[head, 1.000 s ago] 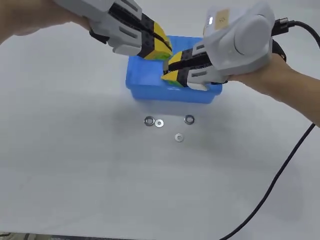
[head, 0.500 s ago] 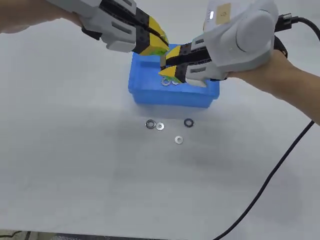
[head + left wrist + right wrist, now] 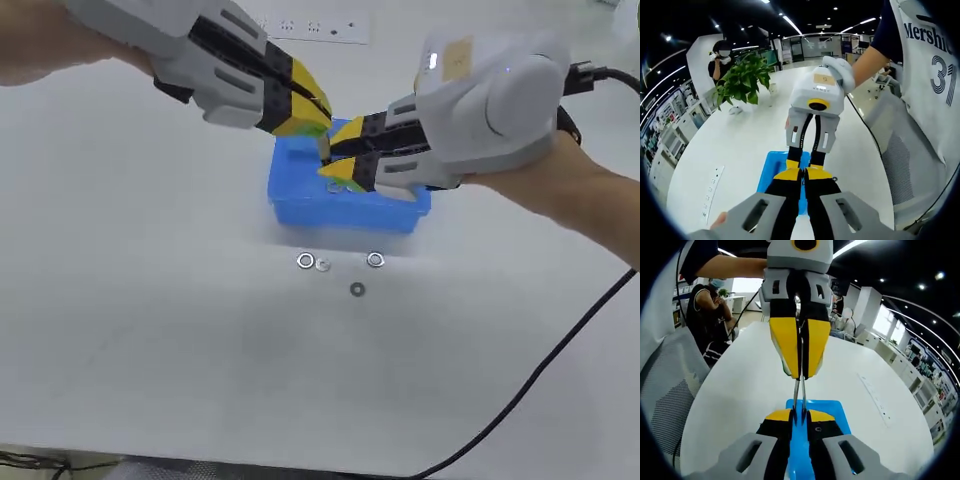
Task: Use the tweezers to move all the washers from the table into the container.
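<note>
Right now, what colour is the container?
The container is plain blue; the head view shows it best.

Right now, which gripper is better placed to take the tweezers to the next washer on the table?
Left, probably. The left gripper is shut on the tweezers, whose tips reach over the container. The right gripper only flanks those tips. Four washers lie just in front.

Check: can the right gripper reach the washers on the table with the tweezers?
Probably yes. The right gripper sits over the blue container, and the washers lie just in front on open table, nothing covering them. The left gripper also pinches the tweezers.
</note>
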Tool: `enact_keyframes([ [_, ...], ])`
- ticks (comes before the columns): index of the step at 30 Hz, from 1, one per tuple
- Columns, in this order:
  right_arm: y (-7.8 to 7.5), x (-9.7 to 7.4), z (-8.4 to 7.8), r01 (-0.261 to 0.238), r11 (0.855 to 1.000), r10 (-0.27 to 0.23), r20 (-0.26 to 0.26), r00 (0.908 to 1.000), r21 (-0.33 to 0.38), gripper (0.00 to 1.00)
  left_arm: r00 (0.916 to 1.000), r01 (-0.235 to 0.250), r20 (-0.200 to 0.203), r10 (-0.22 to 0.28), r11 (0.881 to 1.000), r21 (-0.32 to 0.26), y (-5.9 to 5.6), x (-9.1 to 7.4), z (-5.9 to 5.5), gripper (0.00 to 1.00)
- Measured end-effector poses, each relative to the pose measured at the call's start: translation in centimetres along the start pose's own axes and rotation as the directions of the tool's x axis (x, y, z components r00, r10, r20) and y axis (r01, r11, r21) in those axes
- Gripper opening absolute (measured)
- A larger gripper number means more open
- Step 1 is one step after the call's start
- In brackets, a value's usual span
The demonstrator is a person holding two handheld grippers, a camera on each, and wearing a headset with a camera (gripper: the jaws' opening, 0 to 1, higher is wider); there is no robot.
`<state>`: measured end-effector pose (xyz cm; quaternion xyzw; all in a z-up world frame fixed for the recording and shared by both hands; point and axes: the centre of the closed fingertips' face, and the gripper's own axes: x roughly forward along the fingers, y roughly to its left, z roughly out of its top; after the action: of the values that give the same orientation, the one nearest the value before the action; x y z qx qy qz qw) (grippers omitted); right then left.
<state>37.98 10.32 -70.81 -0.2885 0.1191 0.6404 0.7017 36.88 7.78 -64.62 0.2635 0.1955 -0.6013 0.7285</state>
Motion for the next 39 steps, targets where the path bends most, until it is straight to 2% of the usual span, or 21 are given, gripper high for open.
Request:
enact_keyframes([
  [3, 1.2, -0.2, 0.4, -0.010, 1.000, 0.010, -0.003, 0.9999, -0.008, 0.12, 1.0000, 0.006, -0.002, -0.006, 1.000, 0.007, -1.2, -0.2, 0.2, 0.06],
  [8, 3.0, -0.2, 0.5, -0.026, 1.000, 0.026, -0.015, 0.9996, -0.018, 0.12, 0.9999, 0.014, -0.003, -0.014, 1.000, 0.005, -2.9, -0.3, -0.1, 0.06],
  [15, 4.8, 0.3, 0.4, -0.043, 0.999, 0.043, -0.019, 0.9989, -0.011, 0.12, 0.9995, 0.031, -0.012, -0.031, 1.000, -0.001, -4.2, -0.5, -1.0, 0.06],
  [23, 5.6, 1.1, -0.3, -0.052, 0.999, 0.052, -0.032, 0.9981, 0.004, 0.12, 0.9988, 0.046, -0.020, -0.046, 0.999, -0.002, -5.1, 0.1, -1.8, 0.06],
  [31, 6.0, 1.7, -1.5, -0.077, 0.997, 0.078, -0.045, 0.9959, 0.023, 0.12, 0.9985, 0.053, -0.012, -0.053, 0.998, -0.027, -5.4, 1.0, -2.6, 0.06],
  [36, 6.3, 2.2, -2.2, -0.096, 0.995, 0.097, -0.052, 0.9939, 0.030, 0.12, 0.9981, 0.058, -0.014, -0.059, 0.997, -0.045, -5.5, 1.6, -3.7, 0.06],
  [39, 6.5, 2.5, -2.3, -0.103, 0.994, 0.105, -0.049, 0.9933, 0.037, 0.12, 0.9979, 0.061, -0.017, -0.062, 0.997, -0.054, -5.5, 1.6, -4.0, 0.06],
])
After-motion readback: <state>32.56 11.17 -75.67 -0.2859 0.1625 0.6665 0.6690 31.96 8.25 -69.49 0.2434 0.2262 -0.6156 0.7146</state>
